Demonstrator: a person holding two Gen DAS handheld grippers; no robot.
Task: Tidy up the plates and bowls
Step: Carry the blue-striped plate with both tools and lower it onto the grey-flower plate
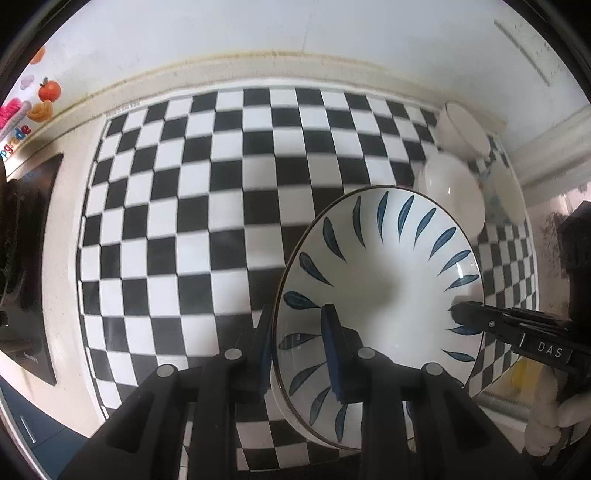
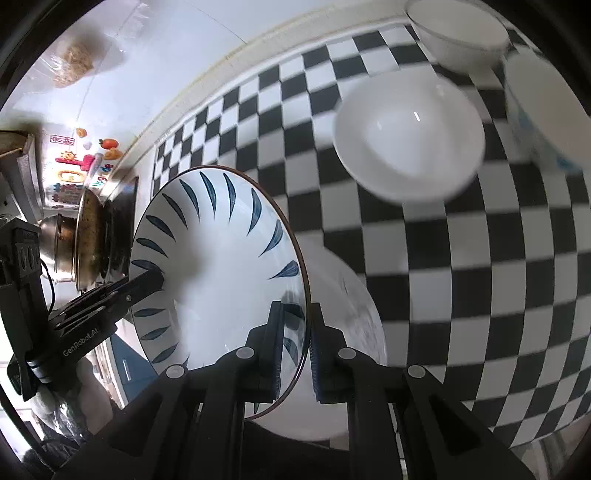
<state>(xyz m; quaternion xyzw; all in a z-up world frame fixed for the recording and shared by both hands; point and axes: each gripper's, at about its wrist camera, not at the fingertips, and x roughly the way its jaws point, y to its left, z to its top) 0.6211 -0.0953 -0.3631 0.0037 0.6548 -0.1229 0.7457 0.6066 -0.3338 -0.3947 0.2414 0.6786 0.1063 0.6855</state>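
Observation:
A large white bowl with blue leaf strokes (image 1: pixel 388 266) (image 2: pixel 221 258) hangs tilted over the checkered mat (image 1: pixel 184 184) (image 2: pixel 480 258), held by both grippers. My left gripper (image 1: pixel 295 332) is shut on its left rim, one pad inside and one outside. My right gripper (image 2: pixel 295 325) is shut on the opposite rim the same way. Each gripper shows in the other's view: the right gripper (image 1: pixel 465 314) and the left gripper (image 2: pixel 147 280). Further right on the mat sit a plain white bowl (image 1: pixel 454 195) (image 2: pixel 410 136), a second white bowl (image 1: pixel 461 129) (image 2: pixel 458 33) and a blue-patterned bowl (image 1: pixel 509 195) (image 2: pixel 546 110).
A black cooktop (image 1: pixel 33 258) lies left of the mat, with a metal pot (image 2: pixel 85 240) on it. A white wall with fruit stickers (image 1: pixel 48 92) runs behind the counter. A gloved hand (image 1: pixel 546 424) holds the right gripper. The mat's left and middle squares are bare.

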